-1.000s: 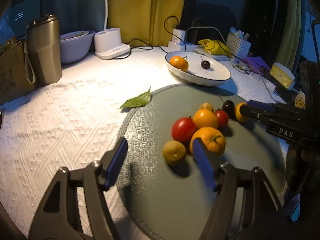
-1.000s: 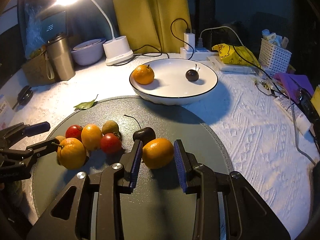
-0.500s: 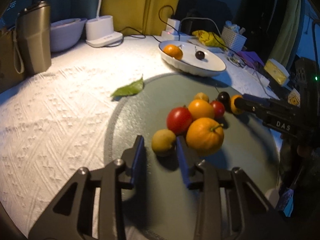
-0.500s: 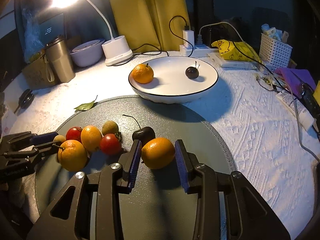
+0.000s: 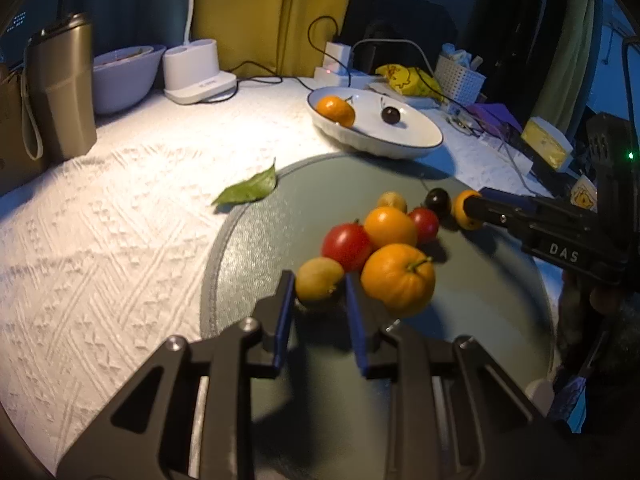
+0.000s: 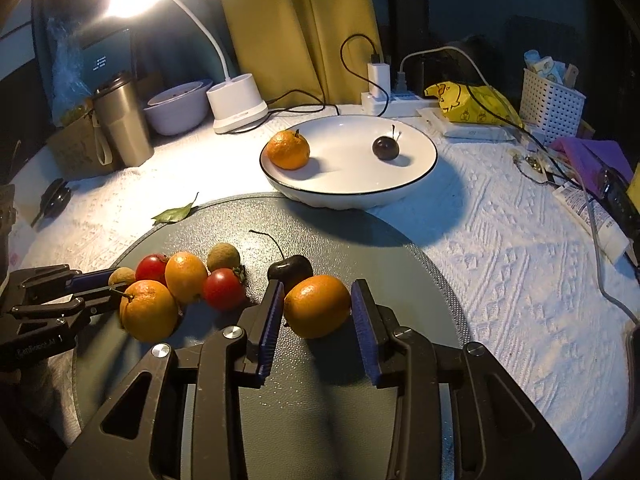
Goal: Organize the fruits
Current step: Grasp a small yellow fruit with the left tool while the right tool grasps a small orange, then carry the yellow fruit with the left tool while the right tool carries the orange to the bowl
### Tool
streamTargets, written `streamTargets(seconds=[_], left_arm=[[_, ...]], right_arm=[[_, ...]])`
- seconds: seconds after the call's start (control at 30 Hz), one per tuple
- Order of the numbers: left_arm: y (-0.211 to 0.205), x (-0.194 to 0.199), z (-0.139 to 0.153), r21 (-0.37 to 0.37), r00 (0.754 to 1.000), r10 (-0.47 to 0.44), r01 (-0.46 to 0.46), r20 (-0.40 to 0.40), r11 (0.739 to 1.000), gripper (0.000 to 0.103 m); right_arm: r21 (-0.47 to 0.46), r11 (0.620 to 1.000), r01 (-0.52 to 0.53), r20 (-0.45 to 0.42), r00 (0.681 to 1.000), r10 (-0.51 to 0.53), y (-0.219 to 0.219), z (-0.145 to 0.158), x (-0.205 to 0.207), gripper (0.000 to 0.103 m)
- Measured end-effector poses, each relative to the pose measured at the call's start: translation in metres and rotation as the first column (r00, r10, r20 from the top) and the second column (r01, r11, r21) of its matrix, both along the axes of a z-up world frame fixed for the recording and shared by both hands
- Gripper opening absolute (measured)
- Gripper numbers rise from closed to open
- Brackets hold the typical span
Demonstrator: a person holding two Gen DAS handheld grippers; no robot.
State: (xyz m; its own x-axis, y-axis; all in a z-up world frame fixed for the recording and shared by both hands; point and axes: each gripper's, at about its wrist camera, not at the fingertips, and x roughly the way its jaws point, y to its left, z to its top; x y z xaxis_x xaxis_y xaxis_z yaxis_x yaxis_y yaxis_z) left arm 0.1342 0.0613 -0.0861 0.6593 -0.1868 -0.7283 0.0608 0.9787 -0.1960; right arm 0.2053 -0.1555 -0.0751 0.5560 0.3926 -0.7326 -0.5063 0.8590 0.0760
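Note:
On the round grey mat (image 5: 256, 240), my left gripper (image 5: 318, 286) is shut on a small yellow-brown fruit (image 5: 319, 278) at the near edge of the fruit cluster. Beside it lie a big orange (image 5: 398, 278), a red tomato (image 5: 346, 242) and a smaller orange (image 5: 390, 226). My right gripper (image 6: 316, 304) is shut on another orange (image 6: 317, 306) that rests on the mat, pads against both its sides. A dark cherry (image 6: 290, 270) sits just behind that orange. The white plate (image 6: 348, 200) holds a mandarin (image 6: 288, 150) and a cherry (image 6: 385, 148).
A green leaf (image 5: 248, 190) lies on the white cloth left of the mat. At the back left stand a metal tumbler (image 5: 60, 88), a pale bowl (image 5: 124, 76) and the lamp base (image 5: 198, 72). Cables, a charger and a white basket (image 6: 554, 100) crowd the back right.
My left gripper's jaws have closed from wide apart onto the small yellow-brown fruit. The right gripper stays around its orange with hardly any visible difference.

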Motion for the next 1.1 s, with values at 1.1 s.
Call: streamTargets(seconds=[1.1], left_arm=[[-0.022, 0.067, 0.056, 0.047, 0.989, -0.092, 0.087, 0.118, 0.995, 0.026]], right_arm=[[0.035, 0.999, 0.028, 0.102, 0.994, -0.032, -0.018, 0.043, 0.052, 0.037]])
